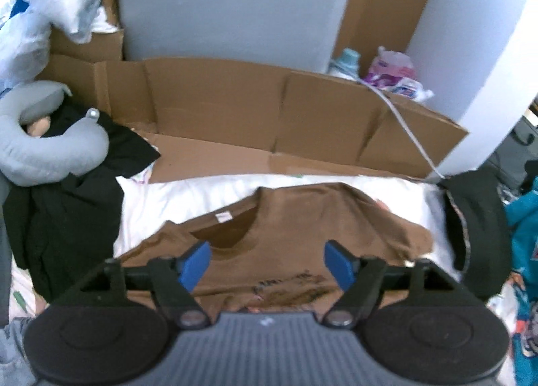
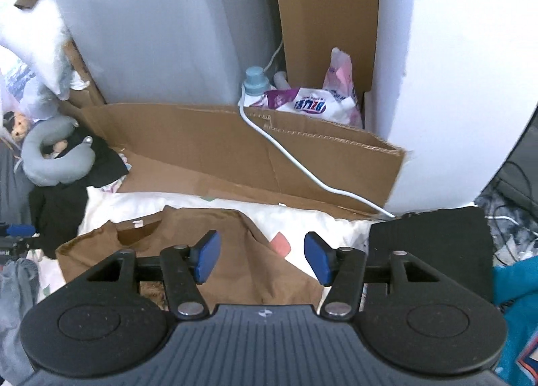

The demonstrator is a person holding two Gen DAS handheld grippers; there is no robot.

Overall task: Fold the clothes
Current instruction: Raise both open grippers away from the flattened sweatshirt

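Note:
A brown T-shirt (image 1: 302, 218) lies front up on white bedding (image 1: 188, 198), its neck hole and label toward the far left and a dark print near its middle. My left gripper (image 1: 267, 263) hovers above the chest, open, blue pads (image 1: 195, 263) wide apart with nothing between them. In the right wrist view the same shirt (image 2: 188, 228) is spread below my right gripper (image 2: 262, 258), which is also open and holds nothing. One shirt edge is folded over toward the right. A blue fingertip of the left gripper (image 2: 16, 229) shows at the far left edge.
Black clothes (image 1: 67, 211) and a grey neck pillow (image 1: 43, 157) are piled on the left. Flattened cardboard (image 1: 269, 110) lines the wall behind the bedding. A folded black garment (image 2: 430, 245) lies on the right, with teal clothing (image 2: 517, 285) beyond it. A white cable (image 2: 285, 157) crosses the cardboard.

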